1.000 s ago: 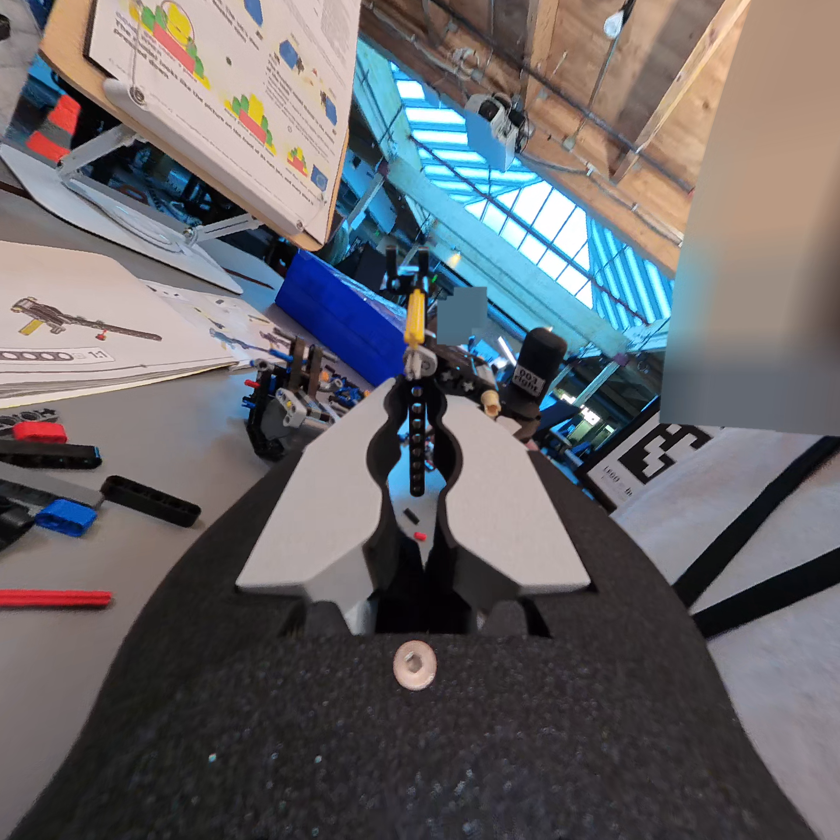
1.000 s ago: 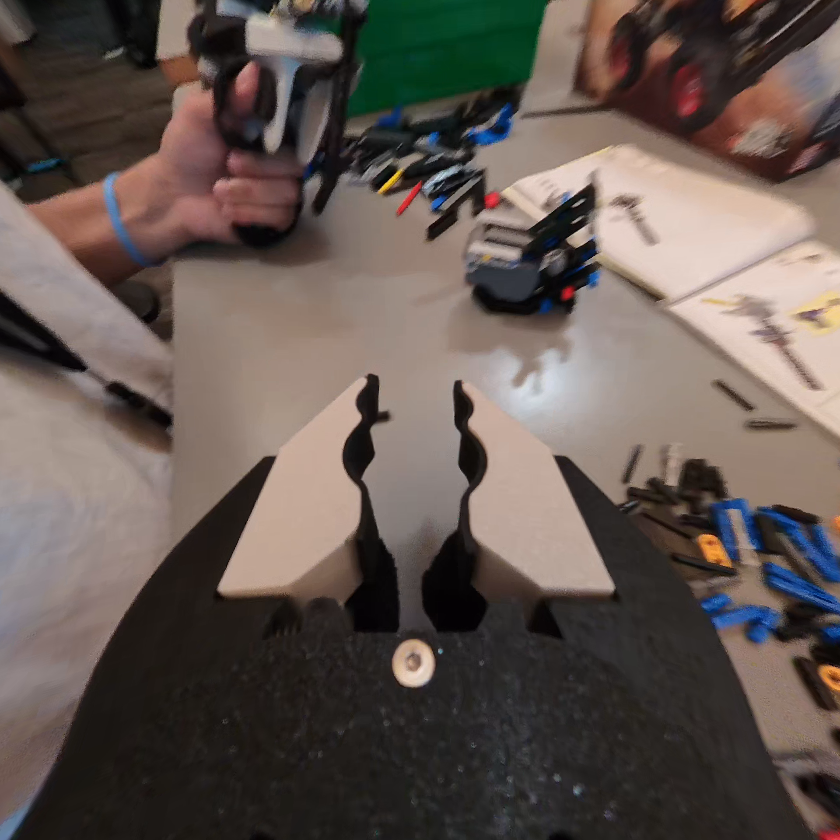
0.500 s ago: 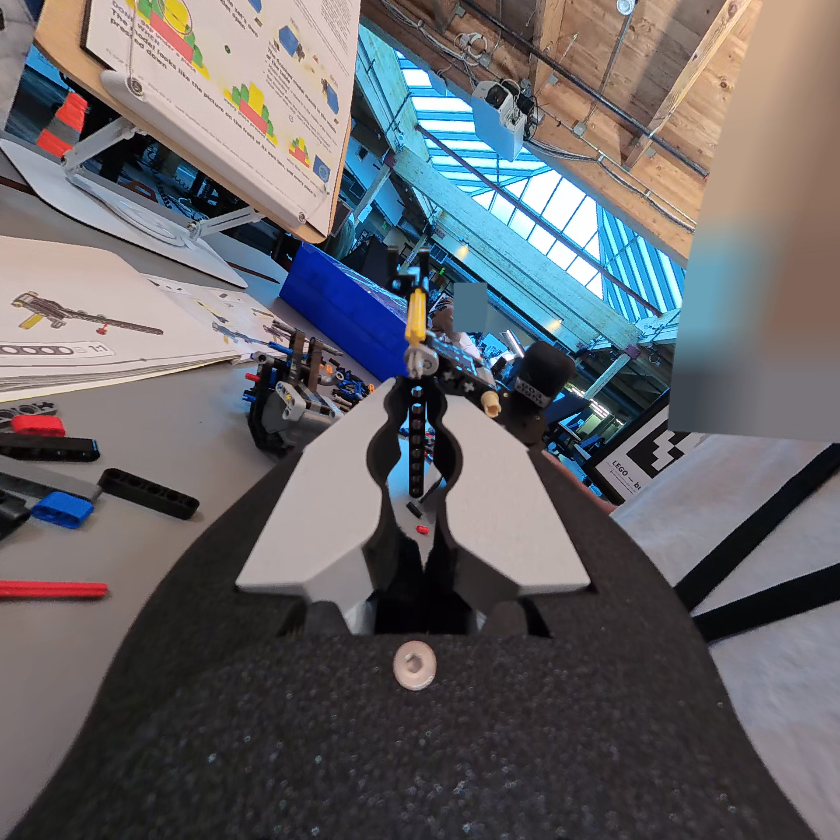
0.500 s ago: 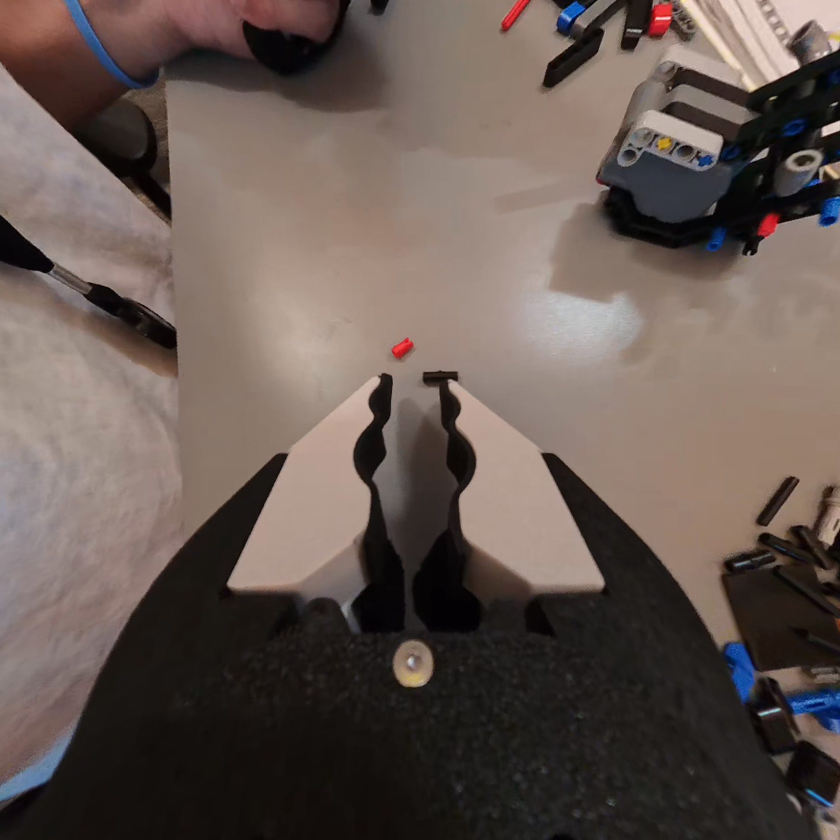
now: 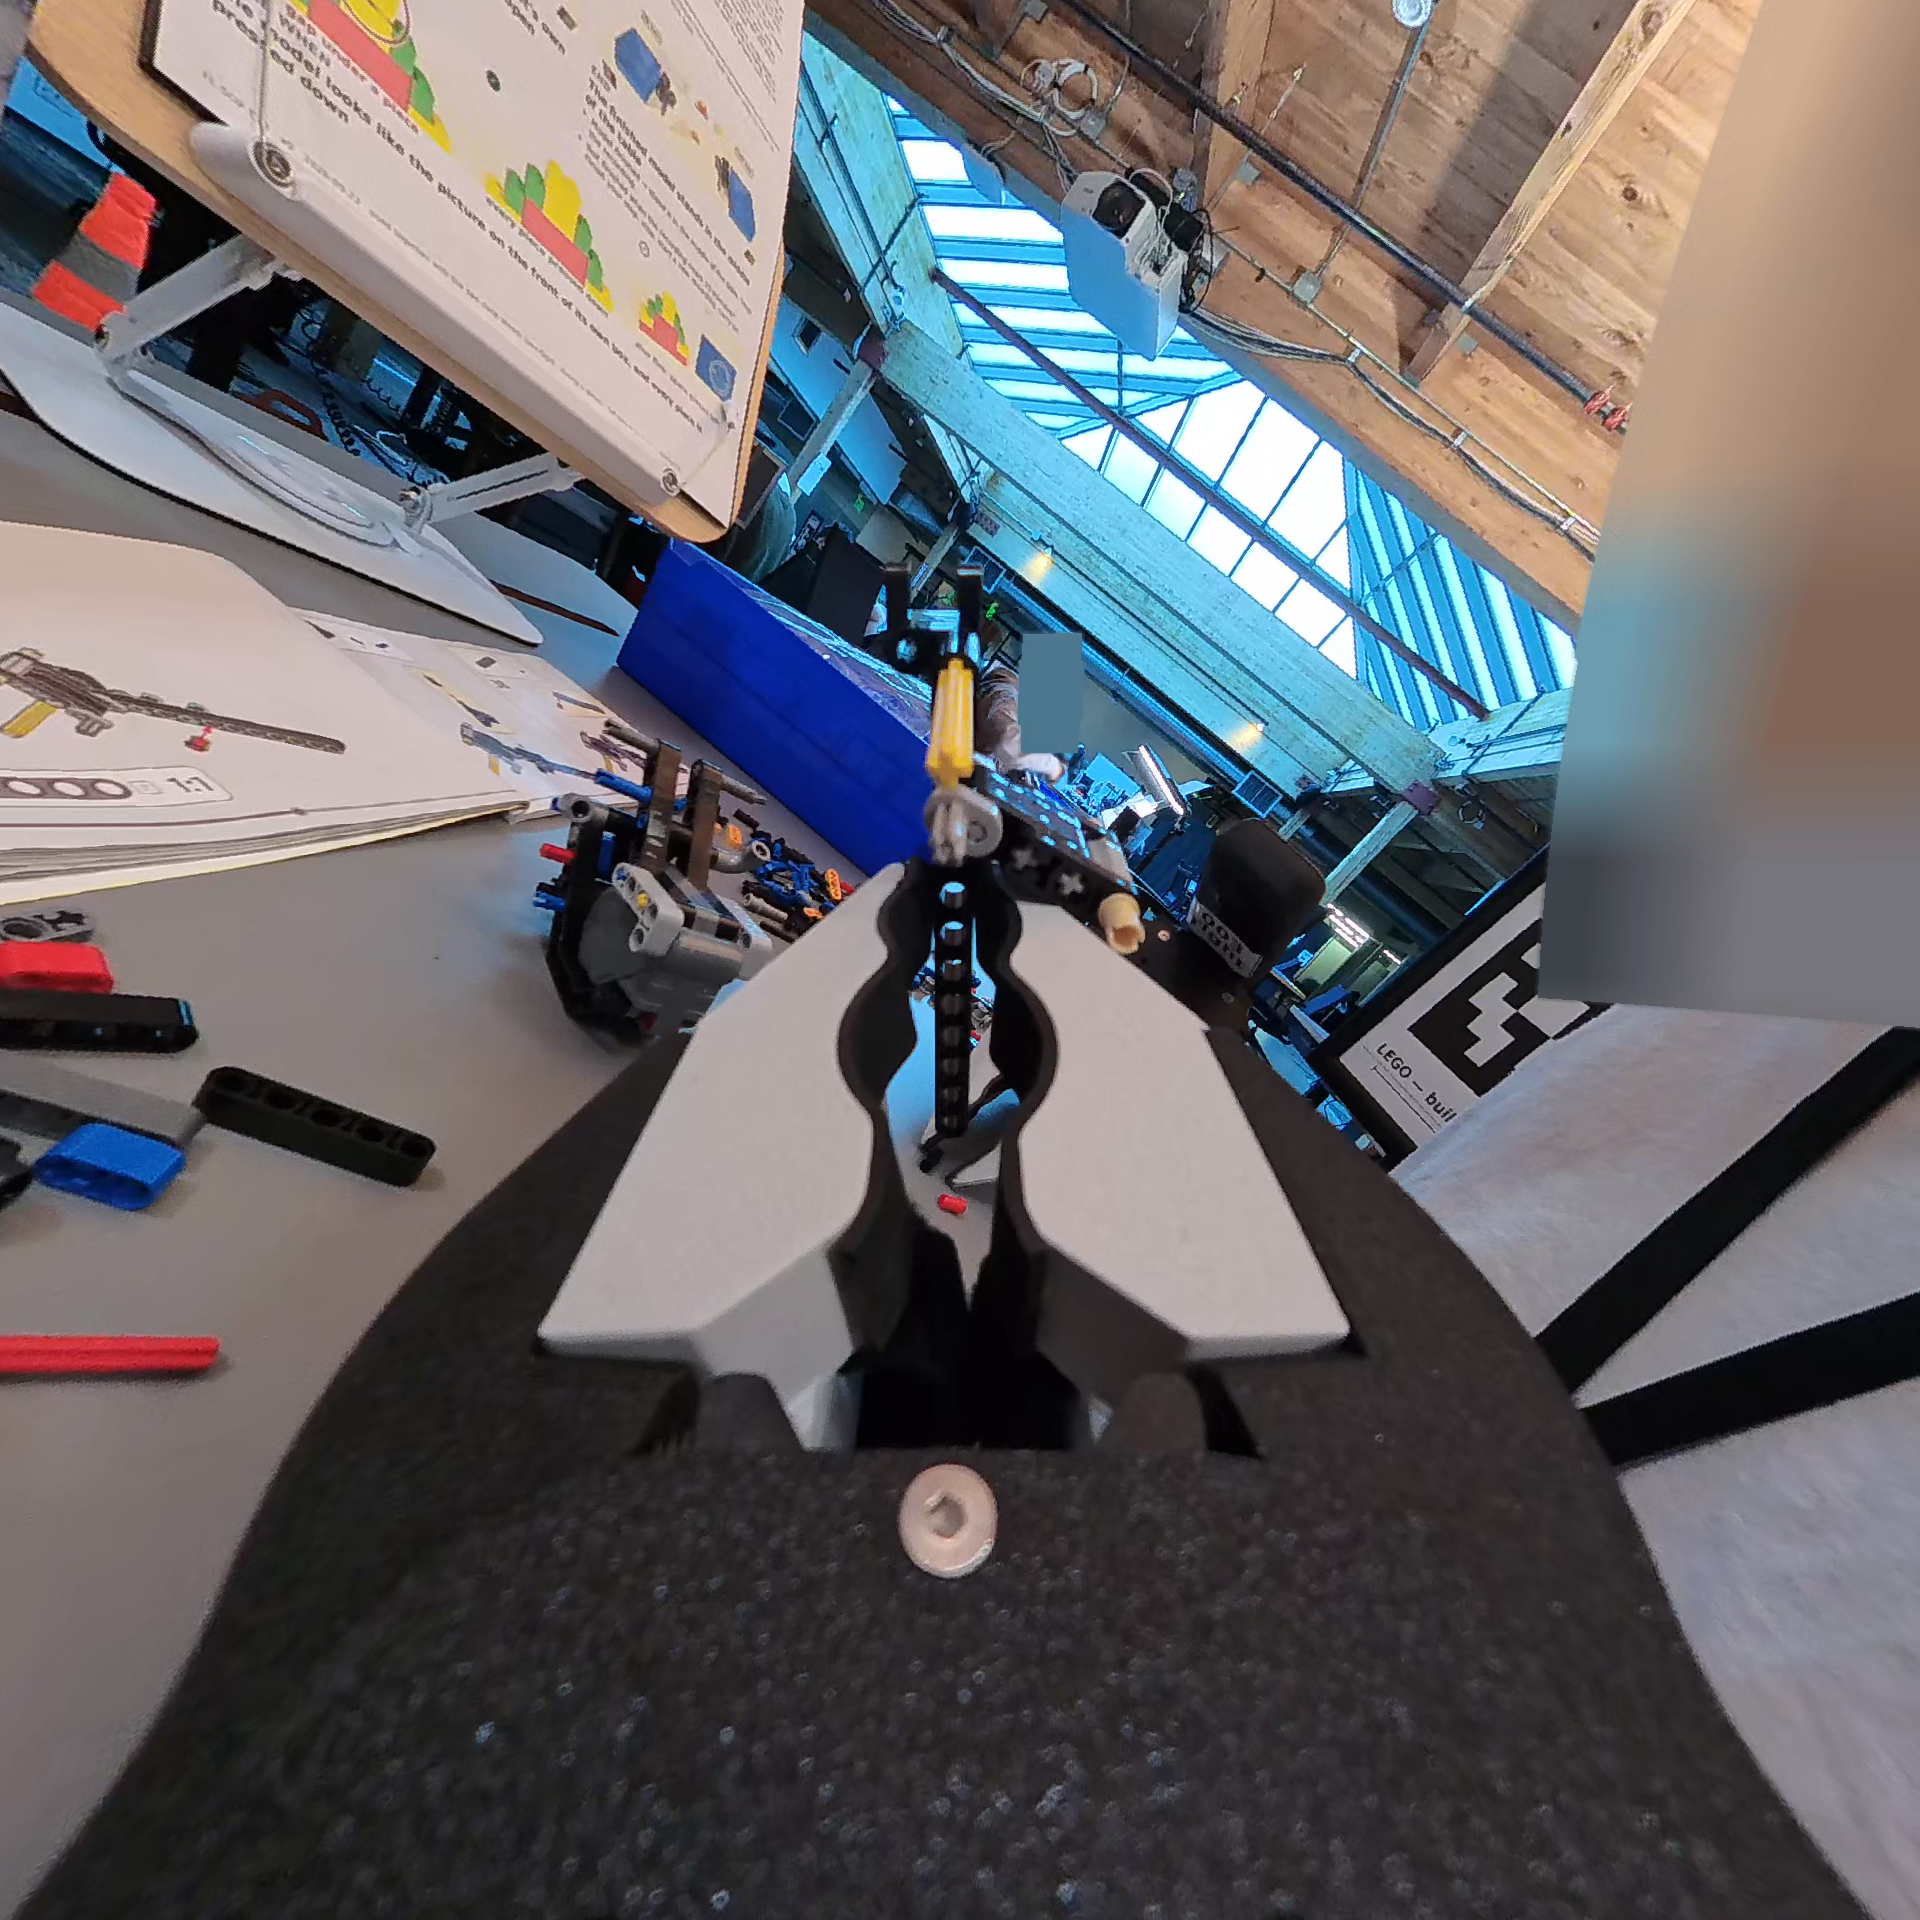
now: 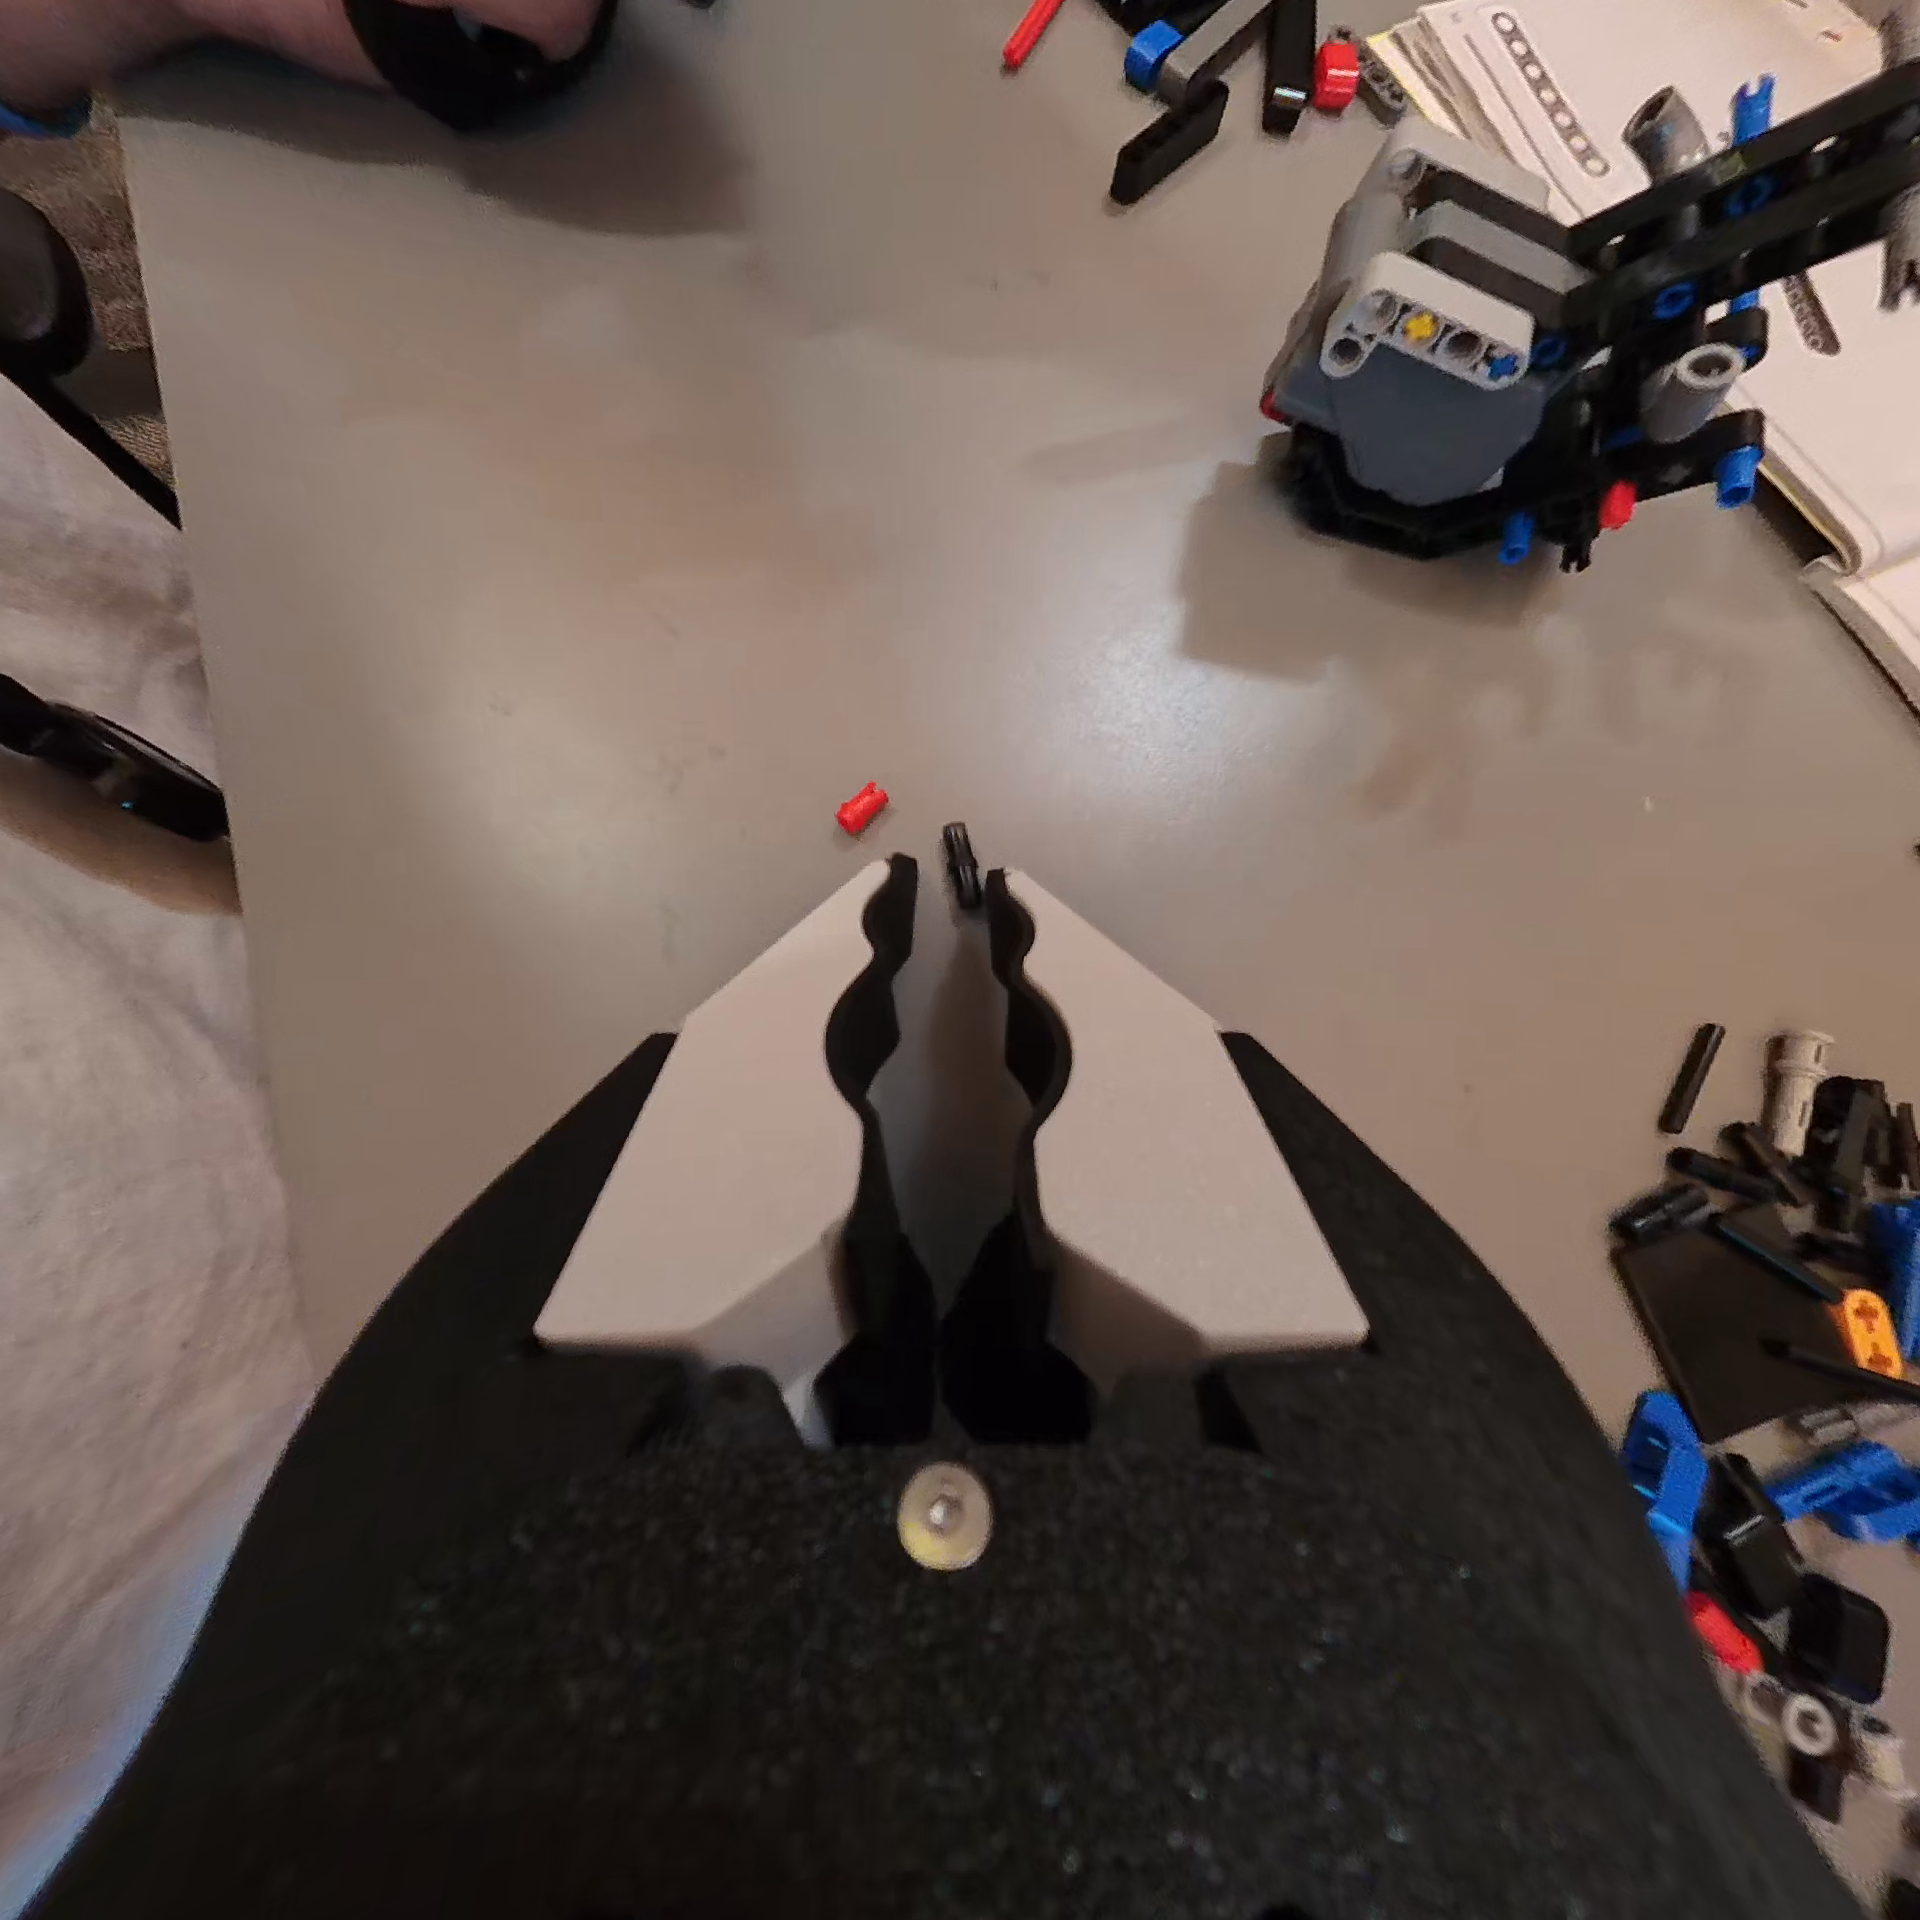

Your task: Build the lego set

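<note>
In the left wrist view my left gripper is shut on a long black holed beam. It holds the beam upright above the table, with a yellow piece and a grey connector on top. In the right wrist view my right gripper is low over the grey table with its jaws a narrow gap apart. A small black pin lies on the table between the fingertips, close to the right one. A small red pin lies just left of the tips. Both pins show between the left fingers.
A partly built grey, black and blue model stands at the right. Loose parts are piled at the right edge and far side. Open instruction booklets, a blue bin and a board on a stand are behind.
My right gripper dropped toward the table, closed in on the black pin and narrowed its jaws. The pin turned from crosswise to lengthwise. The left gripper stayed shut on the beam.
</note>
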A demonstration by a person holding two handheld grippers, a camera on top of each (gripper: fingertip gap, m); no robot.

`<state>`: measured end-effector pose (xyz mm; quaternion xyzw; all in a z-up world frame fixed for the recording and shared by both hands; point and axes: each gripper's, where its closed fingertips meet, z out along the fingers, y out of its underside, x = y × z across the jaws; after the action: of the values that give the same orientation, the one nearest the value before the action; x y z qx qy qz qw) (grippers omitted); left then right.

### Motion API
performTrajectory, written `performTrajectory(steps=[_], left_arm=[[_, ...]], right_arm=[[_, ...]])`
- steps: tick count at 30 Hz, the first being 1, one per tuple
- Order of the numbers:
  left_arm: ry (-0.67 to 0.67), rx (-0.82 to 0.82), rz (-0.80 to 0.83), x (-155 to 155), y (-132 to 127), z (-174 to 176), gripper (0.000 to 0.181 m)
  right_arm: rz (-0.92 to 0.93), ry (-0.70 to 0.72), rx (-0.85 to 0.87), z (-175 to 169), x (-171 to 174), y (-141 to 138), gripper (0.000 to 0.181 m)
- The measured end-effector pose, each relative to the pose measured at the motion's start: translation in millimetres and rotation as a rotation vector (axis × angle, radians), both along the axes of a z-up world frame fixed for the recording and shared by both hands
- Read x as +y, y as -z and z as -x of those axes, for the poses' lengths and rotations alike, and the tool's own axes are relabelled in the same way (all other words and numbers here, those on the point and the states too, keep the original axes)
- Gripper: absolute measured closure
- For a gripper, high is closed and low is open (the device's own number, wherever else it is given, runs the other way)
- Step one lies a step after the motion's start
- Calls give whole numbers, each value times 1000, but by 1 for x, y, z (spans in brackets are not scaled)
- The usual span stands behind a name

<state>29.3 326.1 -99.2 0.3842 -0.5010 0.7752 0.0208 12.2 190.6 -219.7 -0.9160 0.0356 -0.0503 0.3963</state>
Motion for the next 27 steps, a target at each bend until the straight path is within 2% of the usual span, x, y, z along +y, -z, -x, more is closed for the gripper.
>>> performTrajectory(steps=[1,7,11,13,15,20,23,27], left_arm=[[1,1,-1,0,0,0,176],[-2,-2,-6,0,0,0,176],[-3,-3,-8,-1,0,0,176],[-2,-5,-9,-1,0,1,176],[3,-6,-11,-2,0,2,176],[-11,-14,-28,-2,1,4,176],[-22,-19,-30,-1,1,5,176],[-22,-21,-33,-1,1,6,176]], right_arm=[[-11,0,10,0,0,0,169],[-4,-19,-9,-2,-3,0,178],[106,-69,16,-7,-16,-7,178],[237,-98,39,-18,-34,-18,178],[455,-95,78,-35,-59,-22,178],[963,-136,113,-56,-110,-16,178],[1177,-154,75,-68,-128,-13,179],[1327,-214,52,-75,-134,-6,178]])
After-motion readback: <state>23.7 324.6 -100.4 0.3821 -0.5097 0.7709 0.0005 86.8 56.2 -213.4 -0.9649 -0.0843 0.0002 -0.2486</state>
